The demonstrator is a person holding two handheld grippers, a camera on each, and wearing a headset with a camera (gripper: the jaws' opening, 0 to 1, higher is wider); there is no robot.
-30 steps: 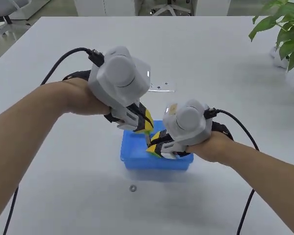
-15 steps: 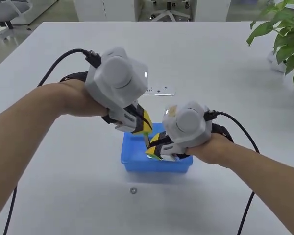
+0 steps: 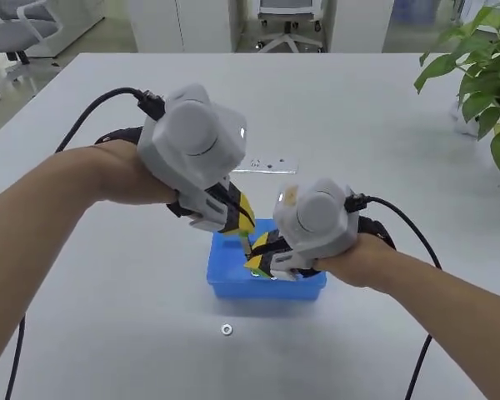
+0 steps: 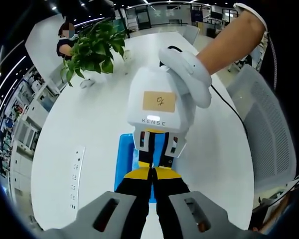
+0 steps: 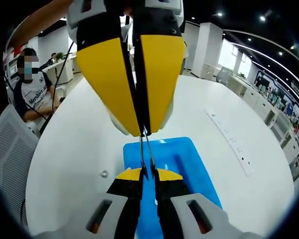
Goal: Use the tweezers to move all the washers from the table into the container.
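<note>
- Washer (image 3: 226,330): one lies flat on the white table (image 3: 358,108), just in front of the blue container (image 3: 267,288) and not touching it. From the right gripper view it sits beside the container's long wall.
- Tweezers (image 5: 142,152) stick out of the left gripper (image 3: 245,223), whose yellow jaws are clamped tight on the upper end. The thin legs run down into the right gripper (image 5: 148,175), whose jaws are pulled in narrow around them just above the tips, right over the container.
- Writing: in the left gripper view the right gripper's white body carries small lettering that reads something like "XCNSC", under a tan sticker (image 4: 159,101) with a hand-drawn scribble I can't make out.
- Room: open office with ceiling lights, a white power strip (image 3: 267,165) lying on the table beyond the grippers, a leafy plant (image 3: 475,75) at the far right corner and office chairs (image 3: 33,17) on the floor behind.
- Versus a second ago: the camera tipped up a bit, but the washer is in the same spot and both grippers stay over the container.
</note>
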